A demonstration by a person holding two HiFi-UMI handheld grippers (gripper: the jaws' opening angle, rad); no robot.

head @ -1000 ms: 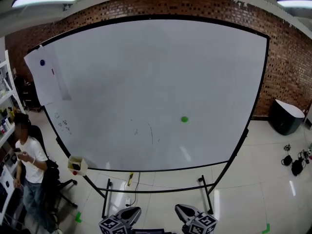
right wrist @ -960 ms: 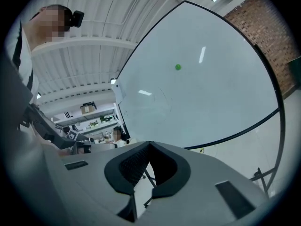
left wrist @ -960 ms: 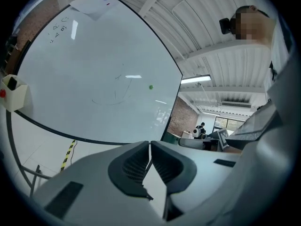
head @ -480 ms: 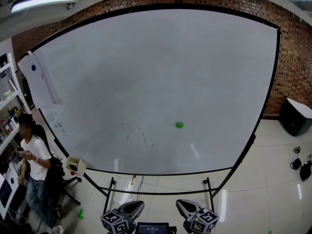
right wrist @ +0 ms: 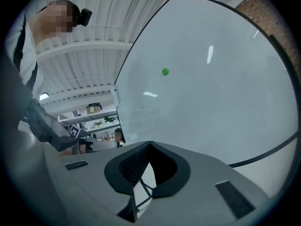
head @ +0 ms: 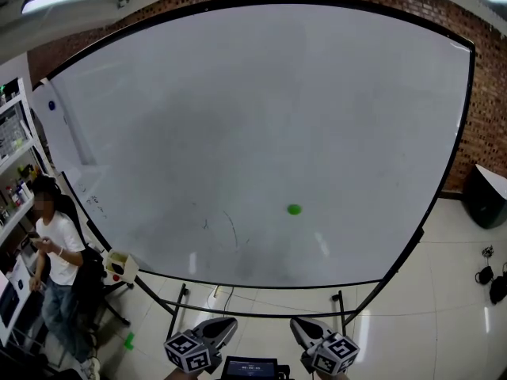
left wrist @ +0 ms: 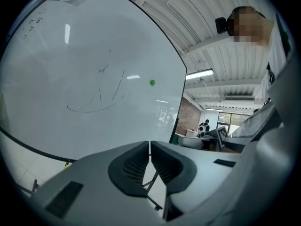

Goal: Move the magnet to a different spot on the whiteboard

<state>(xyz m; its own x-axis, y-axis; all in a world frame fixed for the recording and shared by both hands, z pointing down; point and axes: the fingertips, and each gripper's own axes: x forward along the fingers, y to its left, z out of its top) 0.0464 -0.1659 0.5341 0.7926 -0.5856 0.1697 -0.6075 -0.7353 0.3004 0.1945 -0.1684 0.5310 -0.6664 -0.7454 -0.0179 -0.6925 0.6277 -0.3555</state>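
Note:
A small green magnet [head: 294, 209] sticks to the big whiteboard [head: 261, 101], low and a little right of centre. It also shows as a green dot [left wrist: 152, 82] in the left gripper view and a green dot [right wrist: 165, 71] in the right gripper view. My left gripper [head: 225, 324] and right gripper [head: 301, 325] hang at the bottom of the head view, well below the board. Both are shut with nothing between the jaws, tips meeting at the left gripper [left wrist: 149, 142] and the right gripper [right wrist: 150, 143].
A person [head: 49, 248] sits at the left by shelves. A paper sheet with a blue magnet [head: 52, 106] hangs at the board's left edge. A yellow box [head: 121, 266] sits at the board's lower left corner. The board stands on a black wheeled frame [head: 341, 307]. A dark bin [head: 489, 196] is at right.
The view has closed in on the whiteboard, which now fills more of the frame. Both grippers have come up slightly at the bottom edge. The magnet stays in place on the board.

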